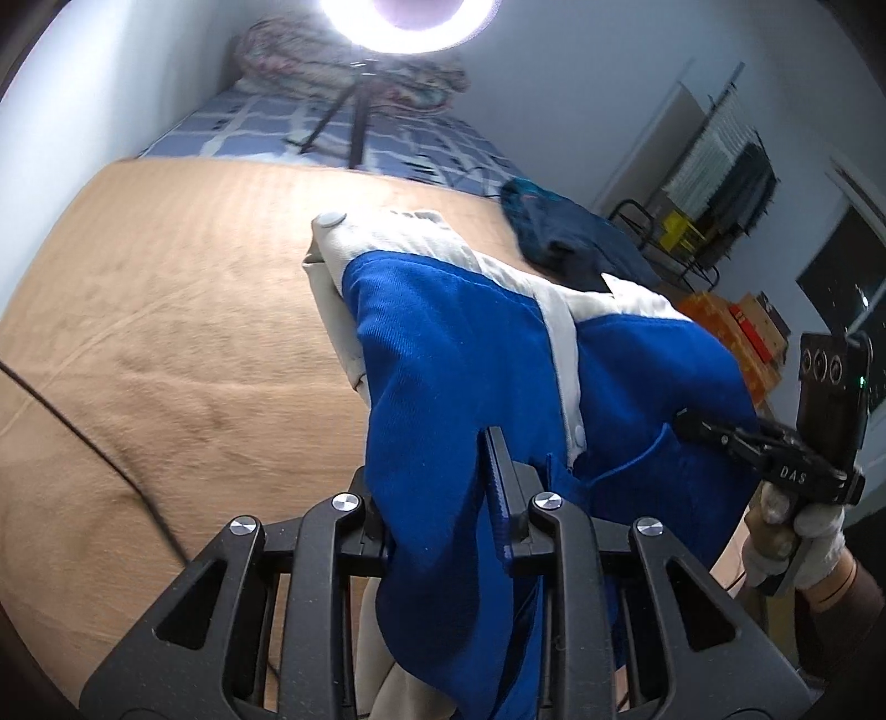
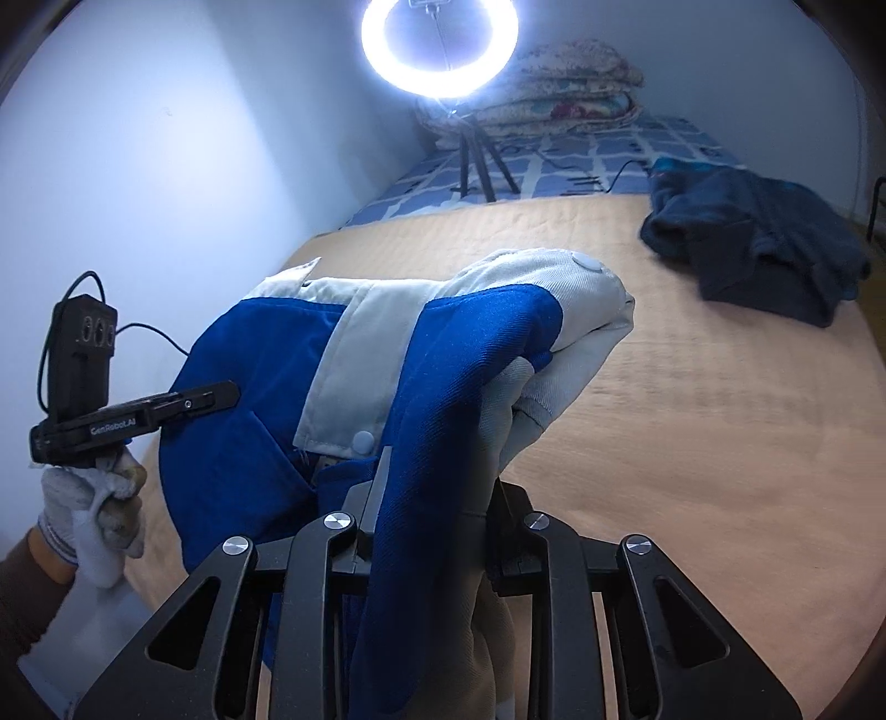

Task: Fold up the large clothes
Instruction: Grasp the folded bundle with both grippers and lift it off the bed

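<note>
A blue jacket with off-white panels and snap buttons (image 1: 454, 343) hangs lifted above the tan blanket (image 1: 166, 332). My left gripper (image 1: 437, 487) is shut on a fold of its blue cloth, which hides the left finger. My right gripper (image 2: 437, 487) is shut on another blue and off-white fold of the jacket (image 2: 249, 443). In the left wrist view the right gripper (image 1: 720, 432) bites the jacket's right side, held by a gloved hand (image 1: 797, 531). Seen from the right wrist, the left gripper (image 2: 194, 401) grips the jacket's left side above a gloved hand (image 2: 94, 509).
A crumpled dark navy garment (image 2: 764, 243) lies on the blanket (image 2: 720, 443) at the far right. A ring light (image 2: 440, 41) on a tripod (image 2: 476, 160) stands at the bed's far end before folded quilts (image 2: 559, 83). Orange boxes (image 1: 736, 327) and a rack (image 1: 692, 232) stand beside the bed.
</note>
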Action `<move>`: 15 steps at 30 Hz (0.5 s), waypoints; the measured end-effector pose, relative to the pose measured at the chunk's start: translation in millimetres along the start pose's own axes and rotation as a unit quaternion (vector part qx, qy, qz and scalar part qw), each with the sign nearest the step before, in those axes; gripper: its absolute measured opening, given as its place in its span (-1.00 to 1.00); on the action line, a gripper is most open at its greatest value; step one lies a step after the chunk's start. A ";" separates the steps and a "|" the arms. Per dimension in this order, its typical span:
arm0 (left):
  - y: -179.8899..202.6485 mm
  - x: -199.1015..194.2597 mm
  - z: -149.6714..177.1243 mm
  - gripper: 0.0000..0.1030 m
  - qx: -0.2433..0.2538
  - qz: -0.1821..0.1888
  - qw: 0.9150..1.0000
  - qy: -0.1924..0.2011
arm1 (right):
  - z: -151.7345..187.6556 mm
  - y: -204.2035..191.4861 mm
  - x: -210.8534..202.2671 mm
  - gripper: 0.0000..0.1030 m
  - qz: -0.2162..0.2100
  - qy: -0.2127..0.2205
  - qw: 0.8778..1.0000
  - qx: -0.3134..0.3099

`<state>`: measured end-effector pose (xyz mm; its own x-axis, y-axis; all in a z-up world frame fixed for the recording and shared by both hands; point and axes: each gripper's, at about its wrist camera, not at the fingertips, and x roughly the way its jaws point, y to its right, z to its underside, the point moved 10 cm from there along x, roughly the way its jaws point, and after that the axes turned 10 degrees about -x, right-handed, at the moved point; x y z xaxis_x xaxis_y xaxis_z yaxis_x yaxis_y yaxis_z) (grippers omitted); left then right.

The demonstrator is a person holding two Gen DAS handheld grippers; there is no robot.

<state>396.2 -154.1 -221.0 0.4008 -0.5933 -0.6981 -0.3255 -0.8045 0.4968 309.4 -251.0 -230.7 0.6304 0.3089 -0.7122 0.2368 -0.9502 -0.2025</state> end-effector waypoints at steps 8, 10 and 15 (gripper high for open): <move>48.2 11.5 10.7 -0.53 0.042 0.015 0.999 -0.005 | 9.1 29.3 -29.2 -0.55 0.032 0.006 0.999 0.002; 57.8 16.4 10.1 -0.54 0.048 0.017 0.999 -0.008 | 11.8 35.3 -35.7 -0.55 0.037 0.006 0.999 0.001; 83.2 30.2 3.5 -0.54 0.065 0.024 0.997 -0.015 | 9.7 54.0 -47.0 -0.55 0.050 0.011 0.999 0.003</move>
<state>378.3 -238.9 -202.5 0.3572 -0.6290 -0.6905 -0.4529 -0.7632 0.4609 285.3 -317.3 -214.7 0.6667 0.2127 -0.7143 0.1667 -0.9767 -0.1352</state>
